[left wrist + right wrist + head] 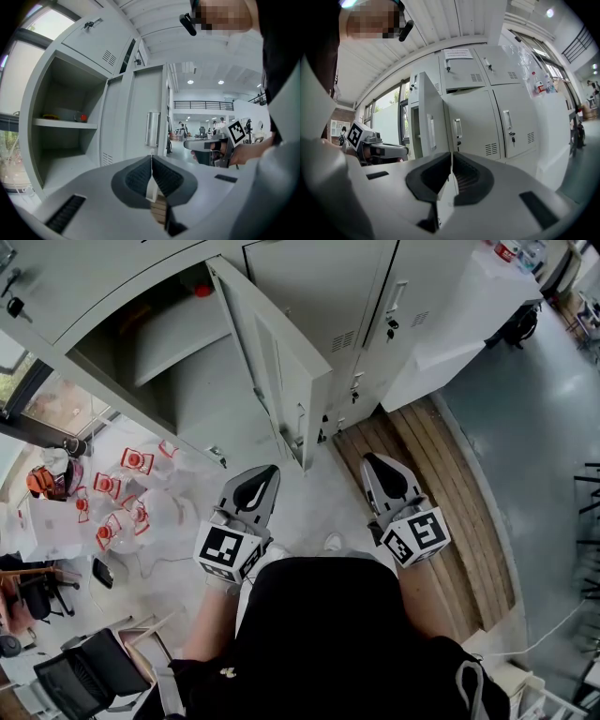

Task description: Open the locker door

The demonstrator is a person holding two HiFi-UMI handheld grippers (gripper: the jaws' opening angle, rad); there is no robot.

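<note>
The grey locker door [277, 362] stands swung open toward me, edge-on, and bares a compartment [169, 362] with one shelf. The left gripper view shows that door [138, 117] with its recessed handle [152, 129] and a small red-tipped thing on the shelf [82, 117]. My left gripper [265, 470] hangs shut and empty a short way in front of the door's free edge, touching nothing. My right gripper [373, 460] is shut and empty too, level with the left one and to its right. In their own views the left gripper [151, 157] and right gripper [452, 153] both show pads pressed together.
Closed lockers [319, 287] with keys in their locks [391, 326] stand right of the open one. A wooden pallet [441, 484] lies on the floor at right, a white counter [469, 315] beyond it. Clear red-capped containers [122, 493] and a chair [89, 671] are at left.
</note>
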